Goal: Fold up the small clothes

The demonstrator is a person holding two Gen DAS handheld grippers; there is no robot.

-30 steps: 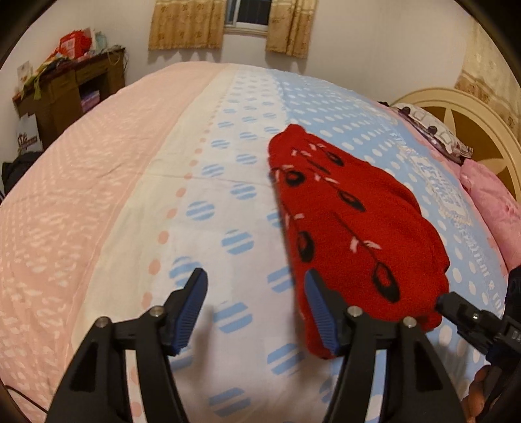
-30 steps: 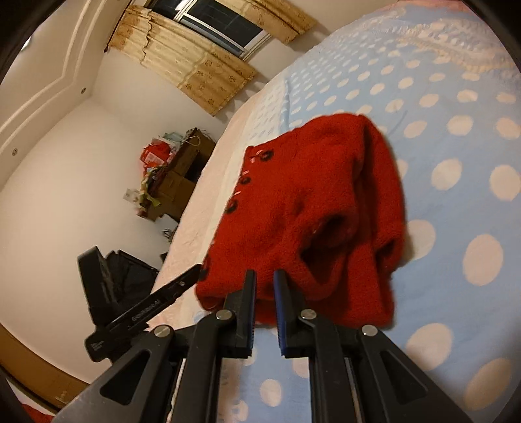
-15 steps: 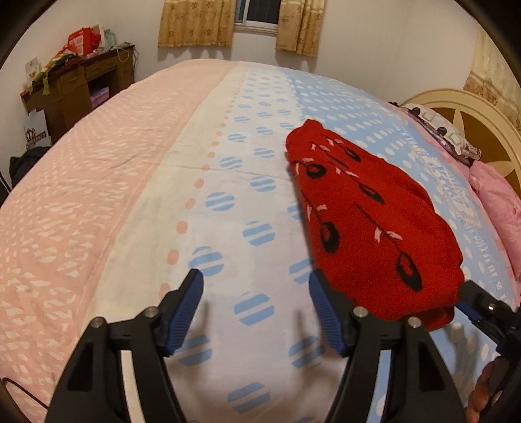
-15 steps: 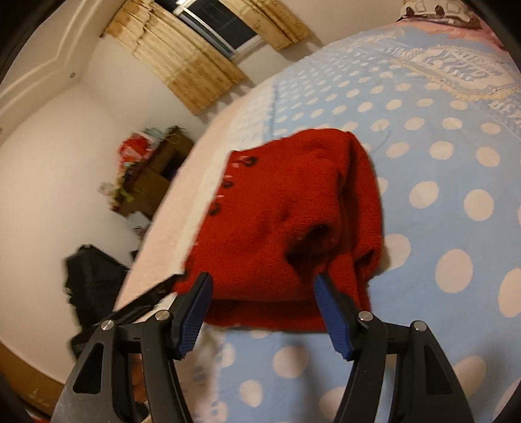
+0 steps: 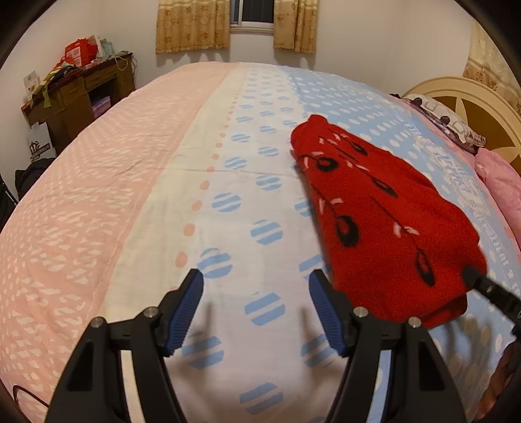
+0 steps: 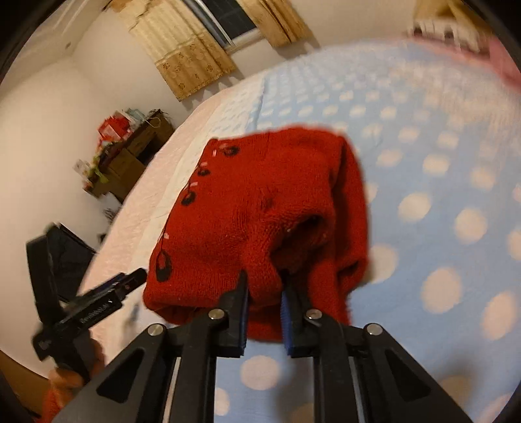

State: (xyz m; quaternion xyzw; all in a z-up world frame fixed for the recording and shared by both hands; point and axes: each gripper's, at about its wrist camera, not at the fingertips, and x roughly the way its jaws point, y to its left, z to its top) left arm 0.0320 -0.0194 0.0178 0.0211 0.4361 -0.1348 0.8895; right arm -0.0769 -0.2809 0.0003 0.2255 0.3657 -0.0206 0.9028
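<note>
- Bedroom scene: bedspread (image 5: 136,208) in pink, white and dotted blue bands; curtained window (image 5: 250,14) at the far wall.
- Red sweater (image 5: 384,221) — folded, lying on the blue band, right of centre.
- Left gripper (image 5: 255,309): jaws apart over bare bedspread, left of the sweater.
- Right gripper (image 6: 264,314) — jaws closing, pinching the sweater's near hem.

Warm, dim indoor light from overhead. Soft finger shadows thrown on the bedspread (image 5: 228,227) near its close edge. Left wrist view sharp; right wrist view motion-blurred throughout. Heavy fisheye bending, black vignette in corners.
</note>
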